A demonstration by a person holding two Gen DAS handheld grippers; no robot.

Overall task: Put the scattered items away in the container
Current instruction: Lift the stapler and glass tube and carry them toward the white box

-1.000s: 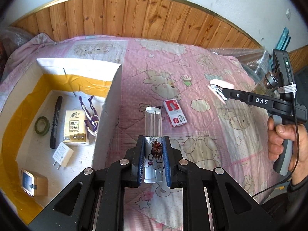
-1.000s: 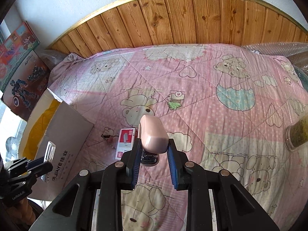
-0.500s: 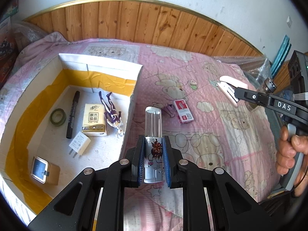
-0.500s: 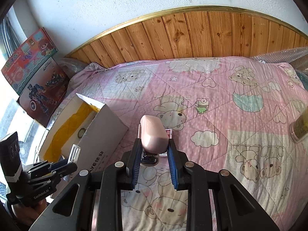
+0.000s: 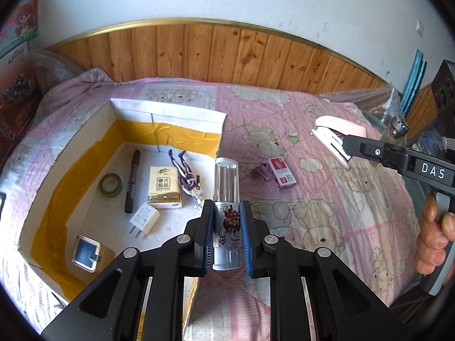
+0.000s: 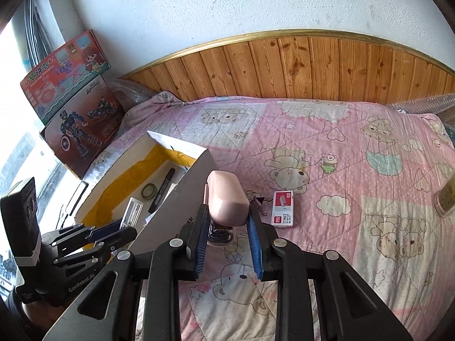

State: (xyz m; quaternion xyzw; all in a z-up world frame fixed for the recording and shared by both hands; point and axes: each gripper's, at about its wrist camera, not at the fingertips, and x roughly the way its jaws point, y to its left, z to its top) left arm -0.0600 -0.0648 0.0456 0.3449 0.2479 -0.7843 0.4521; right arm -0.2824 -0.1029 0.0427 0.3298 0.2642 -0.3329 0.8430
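Observation:
My left gripper point(image 5: 227, 207) is shut on a clear-topped lighter point(image 5: 227, 179) with a silver body, held above the box's right wall. The white box point(image 5: 167, 113), lined with yellow tape, holds a marker point(image 5: 132, 182), a tape roll, a tissue pack point(image 5: 165, 187), a purple figure, a plug and a small case. My right gripper point(image 6: 226, 213) is shut on a pink stapler point(image 6: 226, 199), in the air just right of the box point(image 6: 182, 199). On the quilt lie a red staple box point(image 6: 282, 209) and a purple binder clip point(image 6: 257, 199).
A pink bear quilt point(image 6: 327, 147) covers the bed, with a wooden headboard behind. Toy cartons point(image 6: 74, 99) lean at the far left. A jar point(image 6: 445, 199) stands at the right edge. A hand point(image 5: 435, 233) grips the right gripper's handle.
Both grippers have risen and drifted left toward the box, so more of its inside shows. The lighter and the stapler stay gripped as before.

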